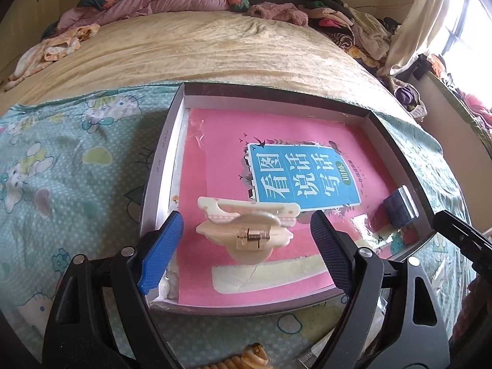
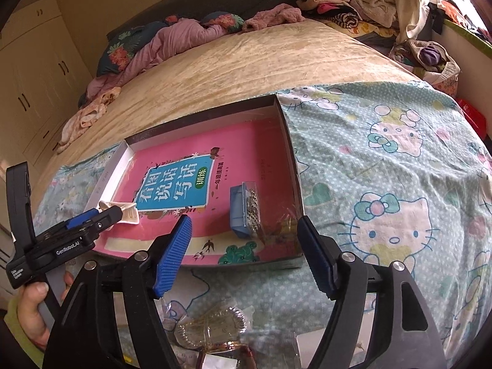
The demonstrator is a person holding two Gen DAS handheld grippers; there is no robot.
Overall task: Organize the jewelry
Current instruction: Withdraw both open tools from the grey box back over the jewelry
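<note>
Jewelry lies in a shallow grey cardboard tray (image 1: pixel 160 166) on the bed (image 1: pixel 215 46), atop a pink book (image 1: pixel 221 153). Cream plastic hair clip (image 1: pixel 246 230) sits between the open left claw (image 1: pixel 246 255), apparently untouched. Small blue bead box (image 2: pixel 243 209) lies ahead of the open, empty right claw (image 2: pixel 243 255).

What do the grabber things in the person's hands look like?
Each gripper, left and right, is a black frame with silver round bolts and two fingers covered in ribbed blue pads. White lettering, "GenRobot.AI", shows on the left gripper's black body in the right wrist view. The hand holding it wears a yellow-green sleeve.
</note>
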